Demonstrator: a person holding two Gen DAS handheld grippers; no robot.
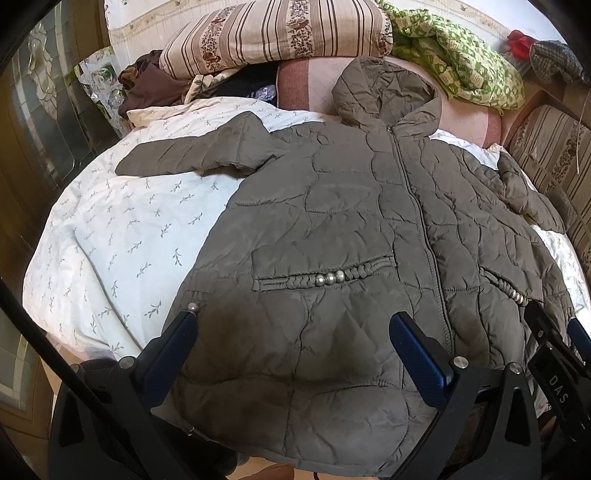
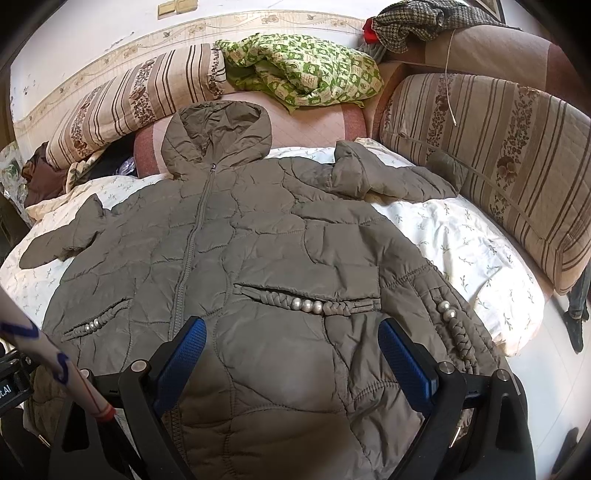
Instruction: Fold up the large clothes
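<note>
At nine o'clock in the left wrist view the white bedspread with a small grey leaf print [image 1: 122, 229] lies bare, and the grey-brown quilted hooded jacket [image 1: 351, 221] spreads front-up over it from the centre toward three o'clock, zipped shut, its hood [image 1: 384, 88] at twelve o'clock resting on a pink cushion with darker red bands [image 1: 306, 85]. One sleeve [image 1: 192, 151] reaches out to ten o'clock; the other is bunched at two o'clock. The left gripper [image 1: 295, 347] hangs at six o'clock over the hem, its blue-padded fingers [image 1: 173, 350] spread wide, holding nothing. At four o'clock the other tool's black body shows white letters reading "DAS". A beige pillow with brown stripes and flower bands [image 1: 273, 33] sits at twelve o'clock, a green and cream patterned cloth [image 1: 461, 62] at one o'clock. In the right wrist view, at eight o'clock, a black part carries the partial writing "t.AI". The right gripper [image 2: 291, 362] hovers at six o'clock over the lower front panel, fingers [image 2: 406, 362] wide apart and empty, just below the braided pocket trim with three silver beads [image 2: 306, 304]. A striped cushion [image 2: 498, 155] stands at three o'clock.
</note>
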